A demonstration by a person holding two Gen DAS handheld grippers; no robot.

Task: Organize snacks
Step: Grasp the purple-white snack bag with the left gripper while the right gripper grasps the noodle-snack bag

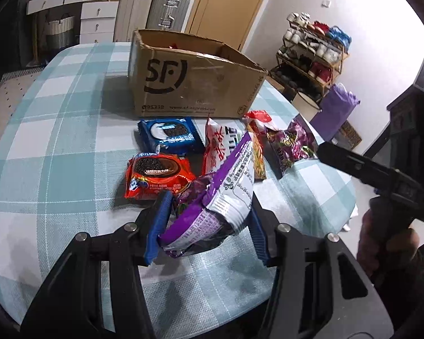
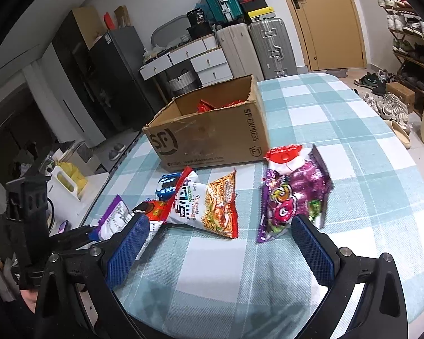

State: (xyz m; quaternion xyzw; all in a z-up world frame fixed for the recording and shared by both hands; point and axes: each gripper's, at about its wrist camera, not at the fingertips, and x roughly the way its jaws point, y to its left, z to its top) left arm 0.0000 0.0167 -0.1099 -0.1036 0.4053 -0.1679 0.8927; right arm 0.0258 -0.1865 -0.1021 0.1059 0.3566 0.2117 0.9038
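The left hand-held gripper [image 1: 206, 226] was clamped on a purple-and-white snack packet [image 1: 226, 192], its blue pads [image 1: 158, 226] pressing the crumpled lower end so the packet stood tilted clear of the worktop [image 1: 56, 113] — a grip that looked meant for carrying it to the cardboard box [image 1: 189, 76] standing toward the far edge. The box was open-topped, and red wrappers [image 2: 220, 104] already lay inside, which suggested it was the collecting place. The right hand-held gripper [image 2: 220, 243] hung with its jaws apart and empty near the front edge, pointed between the loose packets, probably to take one next.

Counted on the worktop: two Oreo packs — one blue [image 1: 169, 135], one red [image 1: 155, 178] — one white-and-red bag [image 2: 186, 206], one noodle packet [image 2: 220, 206], one purple candy bag [image 2: 294, 195] and one red-topped packet [image 2: 285, 158] behind it. One box, two grippers.
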